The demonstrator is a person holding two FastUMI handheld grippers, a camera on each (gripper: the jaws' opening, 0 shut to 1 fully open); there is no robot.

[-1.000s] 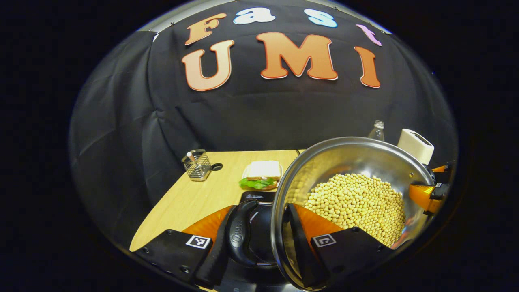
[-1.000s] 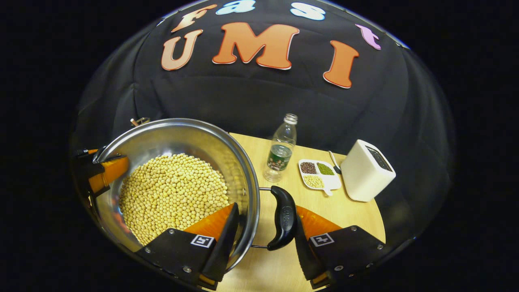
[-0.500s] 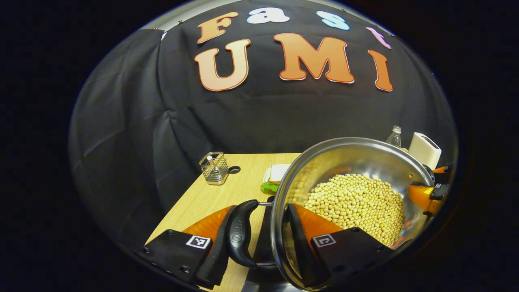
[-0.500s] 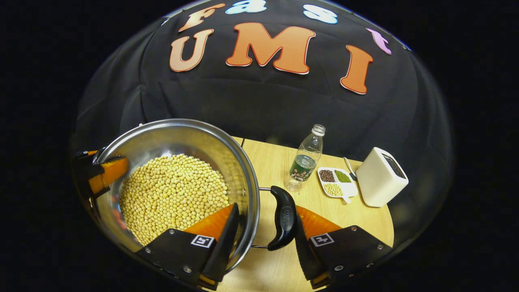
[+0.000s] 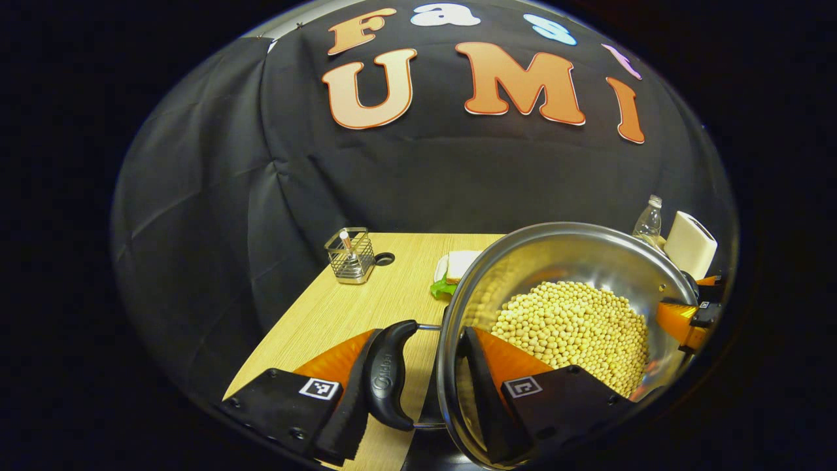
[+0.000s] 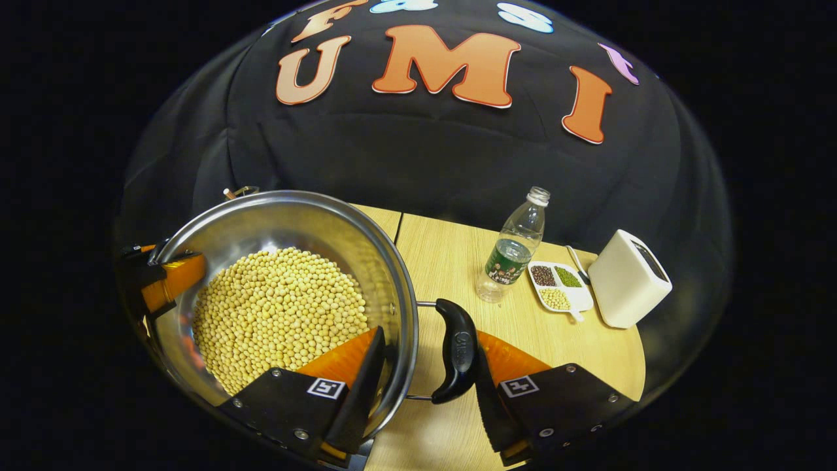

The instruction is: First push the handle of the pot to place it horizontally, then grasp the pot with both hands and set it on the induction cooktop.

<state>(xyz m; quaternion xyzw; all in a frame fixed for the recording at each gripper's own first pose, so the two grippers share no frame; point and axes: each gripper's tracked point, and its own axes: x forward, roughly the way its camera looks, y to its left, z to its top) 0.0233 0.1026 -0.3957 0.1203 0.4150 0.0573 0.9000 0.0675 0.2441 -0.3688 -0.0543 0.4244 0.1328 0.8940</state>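
I have the left tool (image 5: 412, 392) clamped across the pot's (image 5: 575, 261) left side: 1 finger sits outside the black side handle (image 5: 387, 376), the other inside the steel wall, touching the soybeans (image 5: 575, 330). The right tool (image 6: 422, 373) mirrors it, with 1 finger inside the wall and 1 outside the right black handle (image 6: 458, 350). Both sets of fingers point forward and slightly down, level with the rim. Each handle carries embossed lettering that I cannot read. Each finger base bears a small square black-and-white marker.

From the left gripper view, the right tool's orange fingers (image 5: 680, 320) show at the far rim. From the right gripper view, the left tool's orange finger (image 6: 171, 278) shows at the opposite rim.

The pot looks lifted off the light wooden counter (image 5: 327, 320), heaped about halfway with beans. A dark surface lies just under the pot at the bottom edge of the left gripper view; I cannot tell what it is.

To the left there is open counter up to its near edge. Farther back stand a wire mesh holder (image 5: 351, 256) and a sandwich (image 5: 454, 268), partly hidden by the rim. To the right, open wood lies between the handle and a clear plastic bottle (image 6: 513, 248) with a dark label I cannot read. Just beside the bottle is a white 3-compartment dish of beans (image 6: 559, 288), then a white boxy appliance (image 6: 628, 278) near the counter's rounded edge.
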